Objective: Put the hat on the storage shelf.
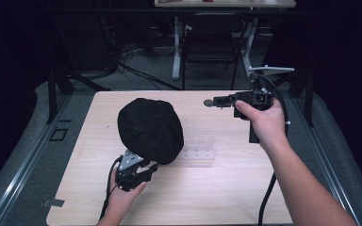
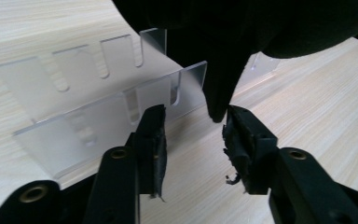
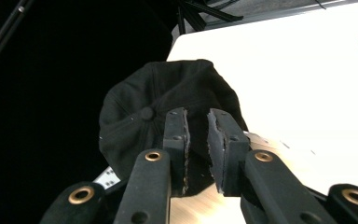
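Left claw [image 2: 193, 140] is opened wide under the black cap [image 1: 150, 129]; right claw [image 3: 197, 147] is narrowly parted, nothing held.

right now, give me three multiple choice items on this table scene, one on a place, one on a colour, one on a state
1. Where does the clear slotted rack stand?
A. on the wooden table
B. on the floor
C. on a chair

2. What colour is the cap?
A. white
B. red
C. black

3. How do the jaws of the left gripper stand?
A. clamped on the rack
B. open, with a tip of the cap's cloth hanging just above the gap
C. shut on nothing

Key: 1 A, the rack's base rests on the pale wood grain. 2 C, the cap is black in the high view. 3 B, the left gripper view shows table between the pads.
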### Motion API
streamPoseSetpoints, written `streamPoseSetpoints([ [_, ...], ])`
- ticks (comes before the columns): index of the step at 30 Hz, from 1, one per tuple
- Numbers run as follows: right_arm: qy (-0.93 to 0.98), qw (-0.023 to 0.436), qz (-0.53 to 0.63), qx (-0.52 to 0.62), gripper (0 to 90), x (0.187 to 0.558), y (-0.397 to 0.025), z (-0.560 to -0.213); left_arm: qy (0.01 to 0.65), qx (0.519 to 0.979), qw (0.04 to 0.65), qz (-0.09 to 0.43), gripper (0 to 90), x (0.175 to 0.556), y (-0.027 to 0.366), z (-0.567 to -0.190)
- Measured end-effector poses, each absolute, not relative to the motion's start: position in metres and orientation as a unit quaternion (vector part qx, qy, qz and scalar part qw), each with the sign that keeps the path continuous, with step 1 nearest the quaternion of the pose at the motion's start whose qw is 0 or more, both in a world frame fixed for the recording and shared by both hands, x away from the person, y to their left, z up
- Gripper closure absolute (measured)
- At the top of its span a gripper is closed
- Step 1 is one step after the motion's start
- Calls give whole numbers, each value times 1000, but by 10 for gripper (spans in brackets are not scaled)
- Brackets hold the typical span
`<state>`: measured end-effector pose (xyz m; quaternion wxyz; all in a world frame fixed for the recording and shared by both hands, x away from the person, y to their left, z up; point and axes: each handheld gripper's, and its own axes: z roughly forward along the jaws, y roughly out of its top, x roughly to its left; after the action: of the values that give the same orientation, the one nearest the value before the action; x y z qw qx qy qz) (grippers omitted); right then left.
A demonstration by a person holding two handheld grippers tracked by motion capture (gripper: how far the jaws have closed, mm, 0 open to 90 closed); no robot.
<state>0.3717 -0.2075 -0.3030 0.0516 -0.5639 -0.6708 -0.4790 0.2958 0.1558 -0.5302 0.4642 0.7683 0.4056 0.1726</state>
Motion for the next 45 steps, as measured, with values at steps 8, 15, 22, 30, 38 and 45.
streamPoseSetpoints([
  [8,-684,24,-464,-562,758,357,-217,-312,433,753,467,166,552,290,185,-524],
  [15,-689,9,-458,-562,754,346,-225,-328,452,749,458,158,546,282,210,-526],
  [22,-695,-11,-441,-567,750,337,-230,-344,470,740,455,158,536,281,222,-537],
  [30,-706,-40,-418,-570,737,323,-234,-374,472,745,443,158,524,281,227,-547],
  [38,-725,-94,-387,-562,706,305,-235,-411,467,750,442,157,523,280,224,-549],
  [45,-726,-146,-380,-555,670,286,-240,-443,465,748,445,161,522,278,224,-549],
])
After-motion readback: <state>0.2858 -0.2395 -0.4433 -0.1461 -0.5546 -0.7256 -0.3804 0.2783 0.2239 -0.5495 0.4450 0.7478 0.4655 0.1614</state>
